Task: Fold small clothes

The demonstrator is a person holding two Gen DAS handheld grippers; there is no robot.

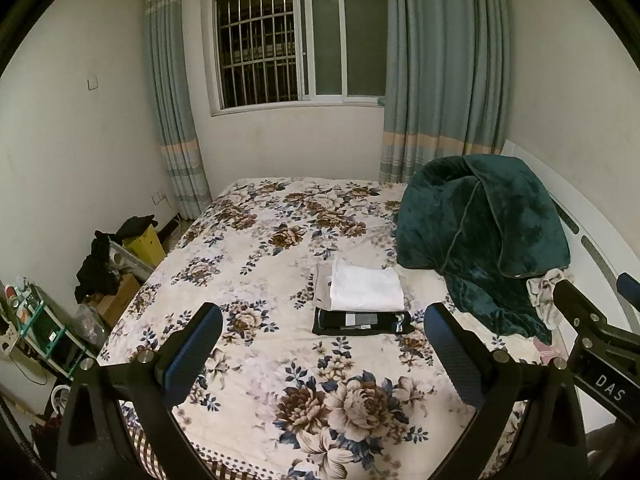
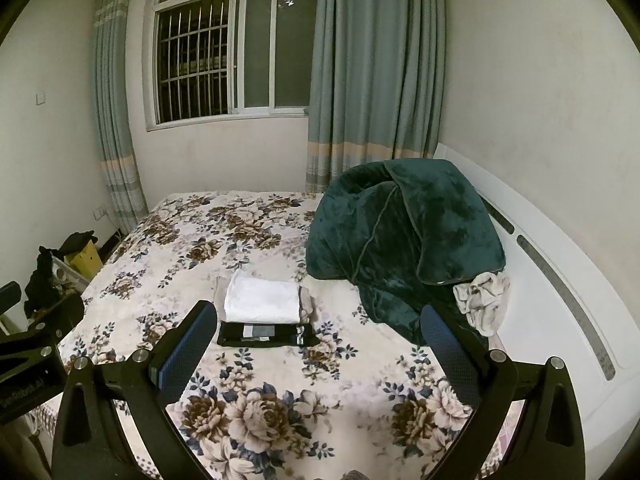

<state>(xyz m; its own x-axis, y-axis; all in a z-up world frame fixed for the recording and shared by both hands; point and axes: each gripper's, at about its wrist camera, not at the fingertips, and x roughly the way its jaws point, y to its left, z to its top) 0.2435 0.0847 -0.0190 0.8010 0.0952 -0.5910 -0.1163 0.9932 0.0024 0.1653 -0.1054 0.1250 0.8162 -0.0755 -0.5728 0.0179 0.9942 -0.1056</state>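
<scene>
Floral bed (image 1: 248,248) with green blanket (image 1: 480,232); folded white garment (image 1: 366,288) and dark one (image 1: 360,322) mid-bed — done. Crumpled cloth (image 2: 484,300) beside blanket likely next: reach, pinch. Left gripper (image 1: 320,344), right gripper (image 2: 316,340) — fingers spread, empty.

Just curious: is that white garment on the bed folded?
Folded: the white cloth garment lies as a neat flat rectangle on the floral bedspread.

The right gripper (image 2: 318,330) hung above the flowered bed (image 2: 280,412) with its fingers spread wide and nothing between them. Just ahead lay a folded white cloth (image 2: 262,302), a folded black garment (image 2: 266,334) touching its near edge. Ahead and to the right sat a heaped green blanket (image 2: 404,232), a crumpled rag (image 2: 484,300) beside it.
</scene>
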